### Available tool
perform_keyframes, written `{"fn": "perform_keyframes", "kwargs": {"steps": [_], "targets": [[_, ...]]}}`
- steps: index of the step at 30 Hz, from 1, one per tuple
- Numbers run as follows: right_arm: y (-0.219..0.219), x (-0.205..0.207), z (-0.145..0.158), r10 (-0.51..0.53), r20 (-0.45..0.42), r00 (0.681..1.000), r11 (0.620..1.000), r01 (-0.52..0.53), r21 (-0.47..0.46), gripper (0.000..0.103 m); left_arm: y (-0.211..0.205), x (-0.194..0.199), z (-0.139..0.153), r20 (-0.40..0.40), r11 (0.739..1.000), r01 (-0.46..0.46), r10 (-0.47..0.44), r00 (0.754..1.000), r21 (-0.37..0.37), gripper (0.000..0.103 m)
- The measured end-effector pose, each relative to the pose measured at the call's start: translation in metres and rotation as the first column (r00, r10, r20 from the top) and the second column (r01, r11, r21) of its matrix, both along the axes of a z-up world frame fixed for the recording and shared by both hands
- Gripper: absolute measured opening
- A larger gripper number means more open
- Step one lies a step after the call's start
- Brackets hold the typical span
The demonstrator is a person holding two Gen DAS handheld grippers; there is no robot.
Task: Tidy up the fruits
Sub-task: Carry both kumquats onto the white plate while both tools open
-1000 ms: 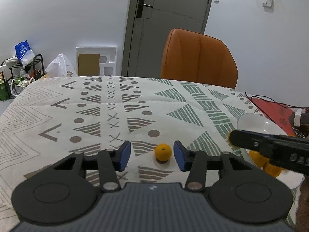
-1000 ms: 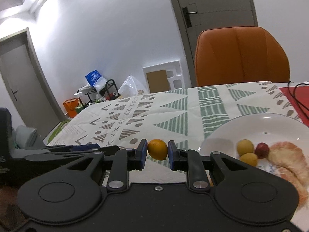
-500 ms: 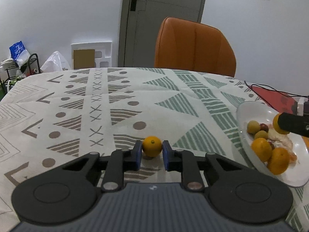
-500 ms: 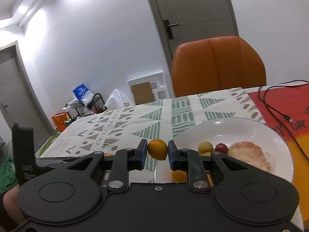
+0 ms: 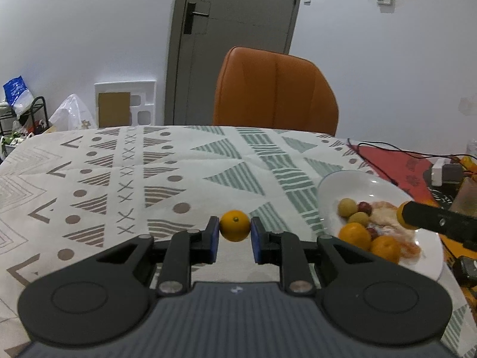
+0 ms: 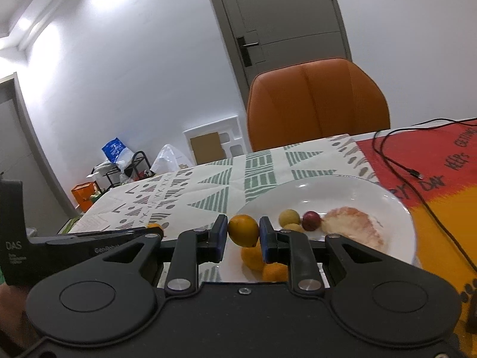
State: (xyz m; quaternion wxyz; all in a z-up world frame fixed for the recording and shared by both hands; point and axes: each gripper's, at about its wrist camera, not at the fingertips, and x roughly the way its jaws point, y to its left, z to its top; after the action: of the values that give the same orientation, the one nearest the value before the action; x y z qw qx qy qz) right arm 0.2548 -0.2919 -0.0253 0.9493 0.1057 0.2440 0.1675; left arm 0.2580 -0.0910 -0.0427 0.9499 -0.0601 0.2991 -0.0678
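An orange chair (image 5: 275, 89) stands before a grey door (image 5: 235, 29) and white walls (image 5: 83, 29).

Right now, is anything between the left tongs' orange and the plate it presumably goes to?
Nothing on the cloth does. The left tongs grip the orange, and the stretch across to the plate is bare. Over the plate, the right tongs hold another orange, so that spot is occupied.

The table (image 5: 184, 164) is covered by a patterned cloth (grey and green triangles, dots, crosses). A white plate (image 5: 334, 179) rests on it at the right, beside a red-and-orange mat (image 6: 441, 179) crossed by a black cable (image 6: 396, 161).
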Motion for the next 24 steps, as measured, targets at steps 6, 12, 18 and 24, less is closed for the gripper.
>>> {"fn": "perform_keyframes", "kwargs": {"steps": [6,12,18,24], "targets": [[-0.020,-0.009,-0.002,-0.036,-0.002,0.999,0.999,0.036,0.006,0.021,-0.015,-0.007,0.007,0.024,1.000,0.026,-0.026,0.999,-0.001,0.021],[-0.038,-0.017,-0.005,-0.063,-0.001,0.998,0.998,0.063,0.016,0.021,-0.033,-0.014,0.015,0.044,0.999,0.049,-0.049,0.998,-0.002,0.021],[-0.050,-0.020,-0.009,-0.084,-0.013,0.996,0.996,0.084,0.025,0.021,-0.052,-0.017,0.018,0.052,0.996,0.086,-0.086,0.995,-0.001,0.021],[-0.055,-0.023,-0.011,-0.094,-0.016,0.995,0.995,0.095,0.020,0.029,-0.065,-0.018,0.018,0.051,0.993,0.117,-0.117,0.992,-0.010,0.021]]}}
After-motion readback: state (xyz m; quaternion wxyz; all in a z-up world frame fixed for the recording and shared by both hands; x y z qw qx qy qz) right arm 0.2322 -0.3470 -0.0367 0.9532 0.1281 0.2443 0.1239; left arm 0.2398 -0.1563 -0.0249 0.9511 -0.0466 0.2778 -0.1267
